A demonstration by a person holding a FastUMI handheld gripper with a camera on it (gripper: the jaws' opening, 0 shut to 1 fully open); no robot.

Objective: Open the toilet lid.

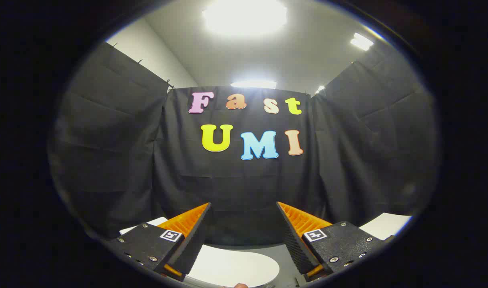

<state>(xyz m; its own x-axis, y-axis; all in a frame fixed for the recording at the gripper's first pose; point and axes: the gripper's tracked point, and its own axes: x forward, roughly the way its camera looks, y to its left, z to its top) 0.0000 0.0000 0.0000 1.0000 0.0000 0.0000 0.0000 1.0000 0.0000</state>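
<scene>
Toilet lid [234, 266], white and rounded, lies low in the frame between the claw's [244, 216] spread-apart, empty fingers.

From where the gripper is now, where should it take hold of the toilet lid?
Probably the lid's rounded front edge, approached from above and in front. It lies flat below the open gripper, whose fingers hold nothing; its hinge side is hidden.

Black cloth walls [108, 160] hang below a white ceiling [307, 60] with bright lights [245, 16].
</scene>
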